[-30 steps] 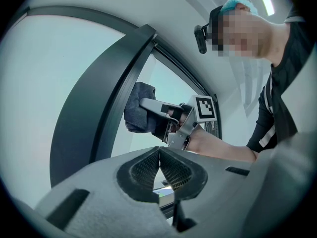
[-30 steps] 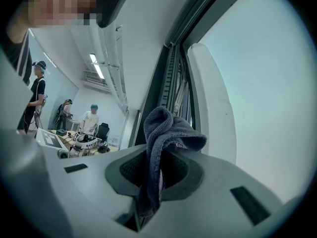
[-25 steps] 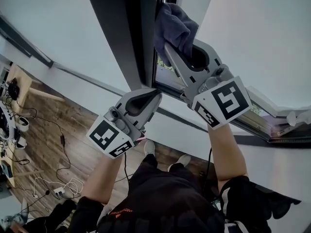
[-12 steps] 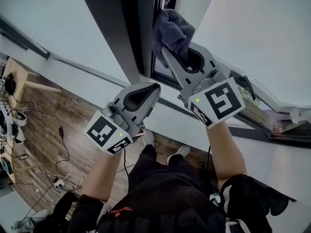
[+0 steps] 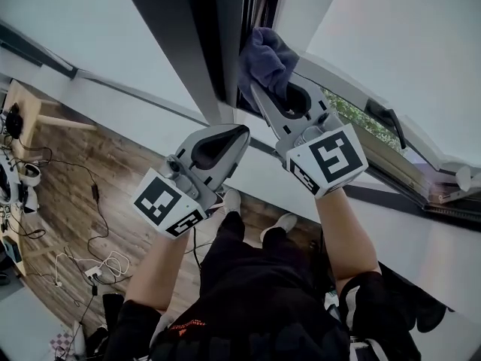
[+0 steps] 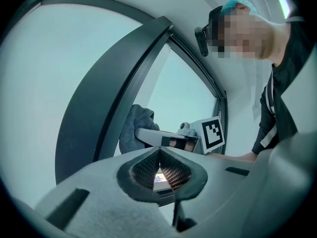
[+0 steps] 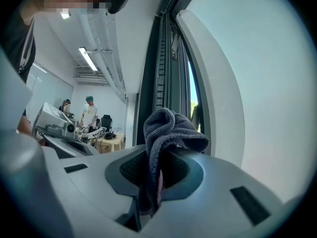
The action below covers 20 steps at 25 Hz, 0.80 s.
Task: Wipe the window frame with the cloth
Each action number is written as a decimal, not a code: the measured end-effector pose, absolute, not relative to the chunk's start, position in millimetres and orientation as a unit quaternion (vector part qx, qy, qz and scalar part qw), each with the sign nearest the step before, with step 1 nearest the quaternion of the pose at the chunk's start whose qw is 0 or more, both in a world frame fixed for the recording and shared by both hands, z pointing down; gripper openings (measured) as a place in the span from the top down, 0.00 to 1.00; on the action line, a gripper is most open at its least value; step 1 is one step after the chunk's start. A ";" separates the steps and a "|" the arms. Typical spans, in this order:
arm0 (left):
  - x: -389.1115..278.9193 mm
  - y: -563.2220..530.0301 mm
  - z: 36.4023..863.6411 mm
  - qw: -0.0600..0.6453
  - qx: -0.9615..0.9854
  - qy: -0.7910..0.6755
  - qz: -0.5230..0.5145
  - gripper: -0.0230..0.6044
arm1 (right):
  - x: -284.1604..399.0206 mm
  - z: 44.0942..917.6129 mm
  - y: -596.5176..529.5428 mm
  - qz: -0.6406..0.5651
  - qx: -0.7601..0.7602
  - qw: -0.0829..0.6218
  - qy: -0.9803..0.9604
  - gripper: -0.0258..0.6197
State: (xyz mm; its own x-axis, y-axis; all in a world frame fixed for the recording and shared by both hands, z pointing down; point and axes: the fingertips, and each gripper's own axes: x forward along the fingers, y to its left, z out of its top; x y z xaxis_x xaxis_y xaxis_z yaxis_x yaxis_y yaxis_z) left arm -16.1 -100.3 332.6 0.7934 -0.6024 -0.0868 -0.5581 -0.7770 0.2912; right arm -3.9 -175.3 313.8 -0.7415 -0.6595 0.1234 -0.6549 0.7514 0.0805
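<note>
Head view: right gripper point(image 5: 257, 89) is pinching the cloth point(image 5: 267, 55) up at the dark window frame point(image 5: 222, 59); left gripper point(image 5: 234, 135) is hanging lower, apart. Left gripper view: its jaws are meeting, nothing btwn. Right gripper view alone is showing only a thin fold clamped, so dragging hard is prob. risking a slip-out.

Lab: cluttered desk point(image 7: 106, 142), floor cables point(image 5: 90, 265)

The right hand-held gripper point(image 5: 255, 89) and its cloth point(image 5: 267, 51) filled the narrow channel between the dark window frame point(image 5: 180, 36) and the white sash point(image 5: 301, 2). The left hand-held gripper point(image 5: 239, 134) crowded the near left side. A window handle point(image 5: 385, 117) jutted out to the right.
</note>
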 end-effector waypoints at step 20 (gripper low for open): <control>-18.2 -100.3 379.1 0.161 0.932 -0.316 -0.074 0.93 | 2.4 414.3 -177.7 0.047 0.368 0.119 -0.921 0.88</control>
State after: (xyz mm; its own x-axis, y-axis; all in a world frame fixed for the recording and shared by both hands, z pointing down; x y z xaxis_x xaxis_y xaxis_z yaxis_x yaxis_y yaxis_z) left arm -18.2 -100.3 379.1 0.7897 -0.6124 -0.0372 -0.5645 -0.7489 0.3470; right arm 2.4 -177.7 414.3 -0.6999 -0.6673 0.2546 -0.6897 0.7241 0.0016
